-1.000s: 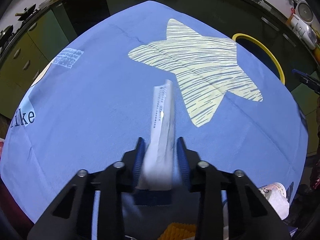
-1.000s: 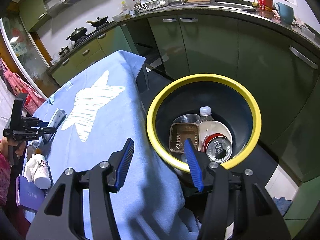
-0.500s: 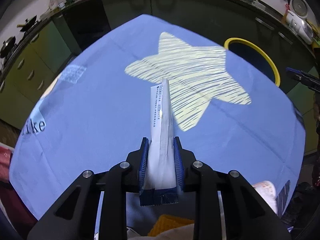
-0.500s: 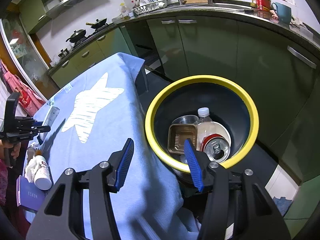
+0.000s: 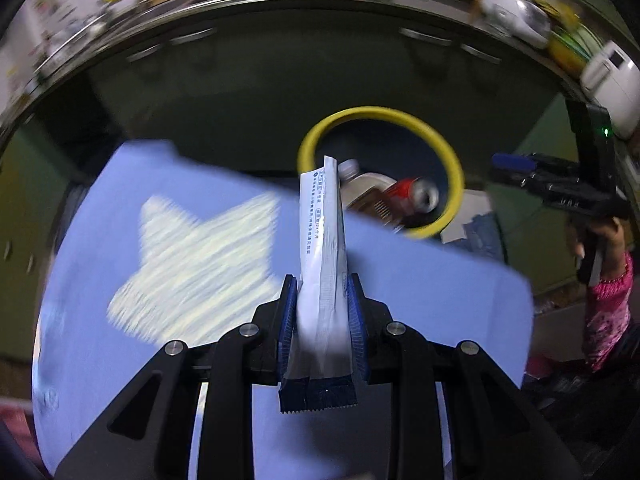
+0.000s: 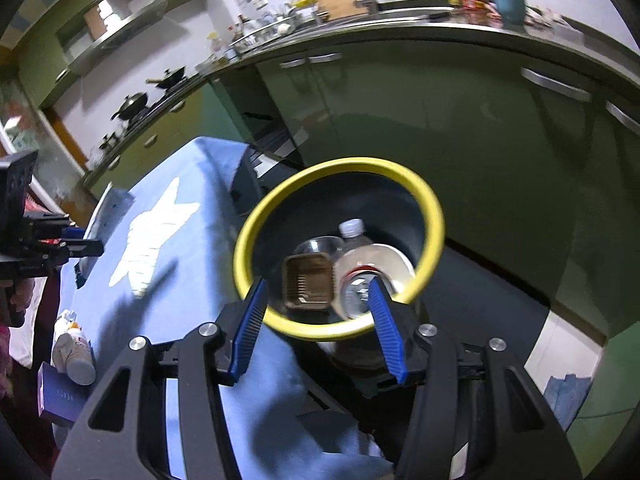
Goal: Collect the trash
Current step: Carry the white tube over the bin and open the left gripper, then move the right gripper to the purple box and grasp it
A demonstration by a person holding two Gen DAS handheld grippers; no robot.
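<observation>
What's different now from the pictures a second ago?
The left hand-held gripper closed tighter on the white packet and swung it across the blue cloth toward the yellow-rimmed bin; the bin now sits straight ahead of it. The right hand-held gripper stayed open over the bin, shifting only slightly. The can, bottle and brown tray remain inside.

Green kitchen cabinets (image 6: 400, 112), steel countertop (image 6: 420, 32), white walls (image 6: 132, 76), dim light.
</observation>
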